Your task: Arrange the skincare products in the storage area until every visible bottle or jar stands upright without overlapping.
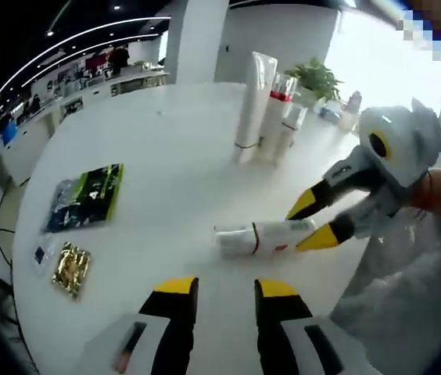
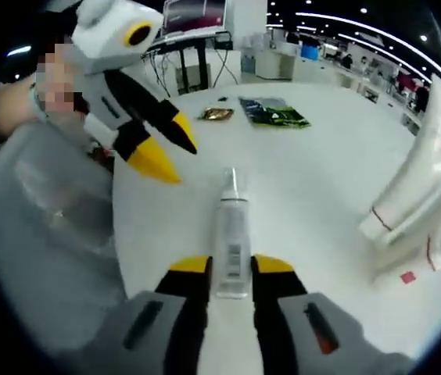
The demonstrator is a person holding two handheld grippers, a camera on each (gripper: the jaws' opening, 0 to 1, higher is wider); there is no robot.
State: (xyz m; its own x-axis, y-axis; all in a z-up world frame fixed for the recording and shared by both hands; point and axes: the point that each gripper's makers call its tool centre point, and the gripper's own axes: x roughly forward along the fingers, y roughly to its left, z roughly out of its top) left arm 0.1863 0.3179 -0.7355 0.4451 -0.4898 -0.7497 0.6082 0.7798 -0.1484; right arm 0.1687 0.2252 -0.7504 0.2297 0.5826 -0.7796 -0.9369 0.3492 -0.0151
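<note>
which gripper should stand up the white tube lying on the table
Right. The right gripper already has its jaws on either side of the lying white tube; the left gripper is open and apart from it, short of the tube.

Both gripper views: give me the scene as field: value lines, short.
surface: white round table
lying tube: white tube flat on the table, between the right gripper's jaws
right gripper: jaws around the tube's end; contact unclear
left gripper: open, holding nothing, above the table
upright group: tall white tubes standing together at the far side
other items: green packet, gold packet
task status: one tube not yet upright
</note>
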